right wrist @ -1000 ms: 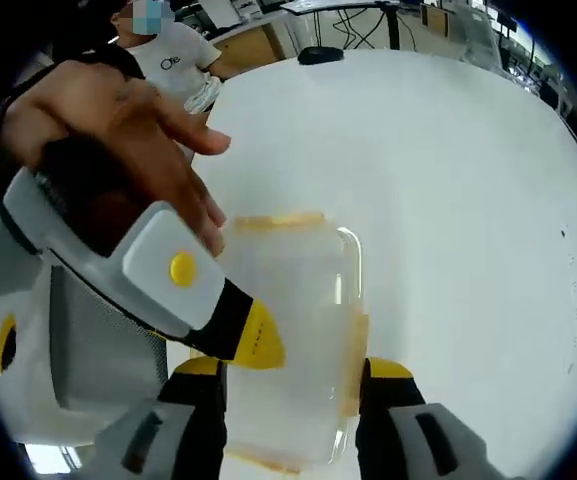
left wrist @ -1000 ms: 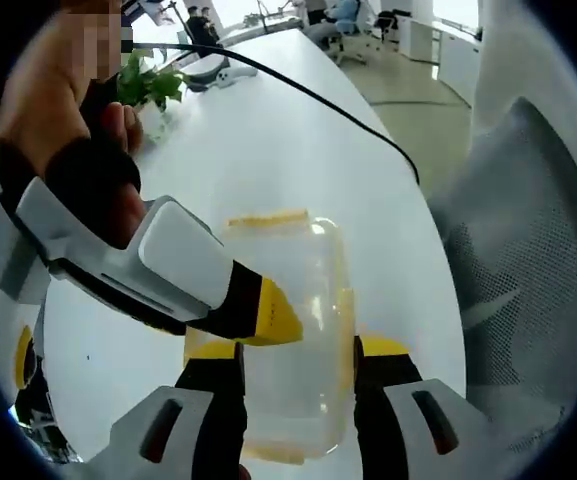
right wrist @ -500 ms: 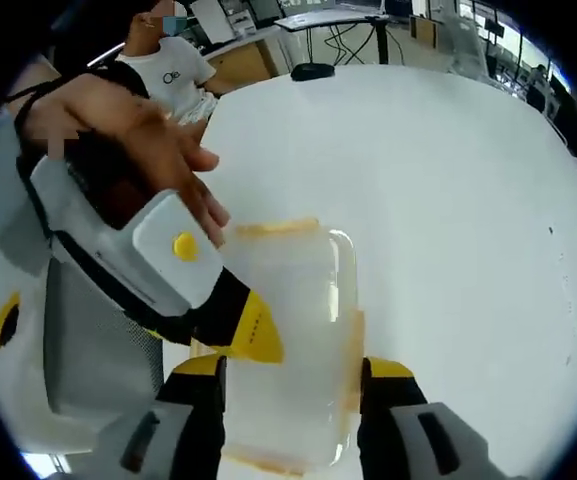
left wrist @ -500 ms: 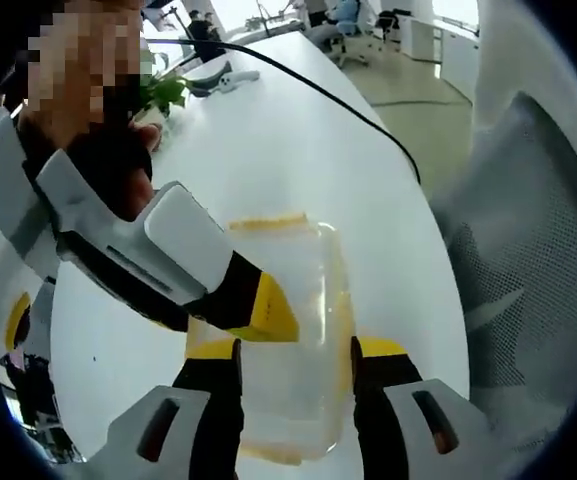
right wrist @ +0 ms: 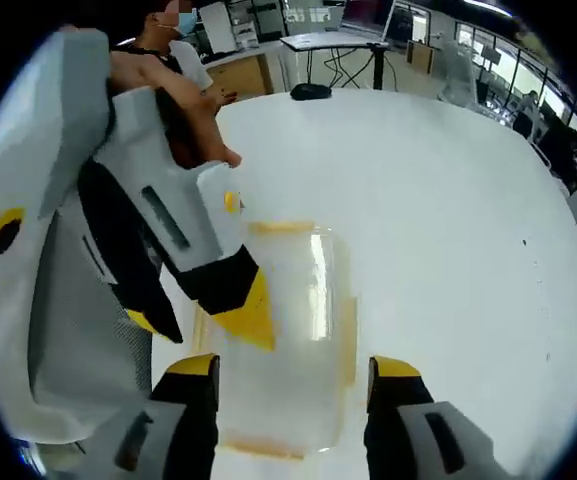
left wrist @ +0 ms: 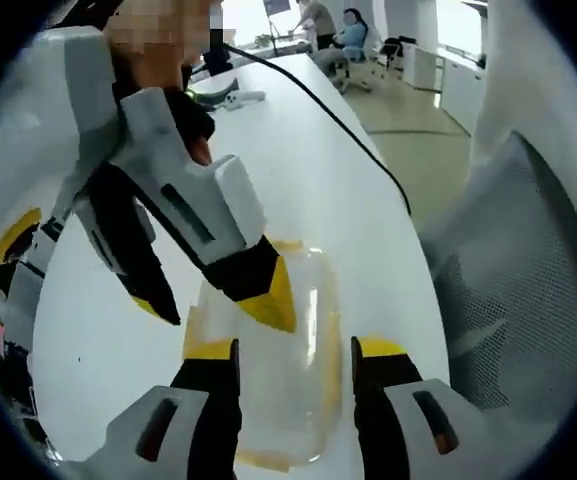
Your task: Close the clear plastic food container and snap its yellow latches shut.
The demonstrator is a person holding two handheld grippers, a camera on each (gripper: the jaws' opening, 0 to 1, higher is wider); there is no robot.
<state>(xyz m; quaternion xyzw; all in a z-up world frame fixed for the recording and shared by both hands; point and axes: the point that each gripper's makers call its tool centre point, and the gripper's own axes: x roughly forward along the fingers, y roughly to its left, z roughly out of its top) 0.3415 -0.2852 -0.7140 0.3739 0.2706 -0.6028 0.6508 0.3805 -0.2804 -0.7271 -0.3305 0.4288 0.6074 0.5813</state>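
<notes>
Clear container [left wrist: 268, 370] lies on white table [left wrist: 298, 160], long axis running away from cam, betw spread jaws of left gripper [left wrist: 293, 365]; right gripper [right wrist: 290, 375] likewise spread, astride it.

Food container [left wrist: 268, 370] on the table [left wrist: 308, 170] near its edge, between the left gripper's [left wrist: 295, 352] jaws, the right gripper [left wrist: 218, 300] over its left side — cable [left wrist: 348, 130] running along the table behind, mesh chair [left wrist: 508, 280] beyond the edge.
</notes>
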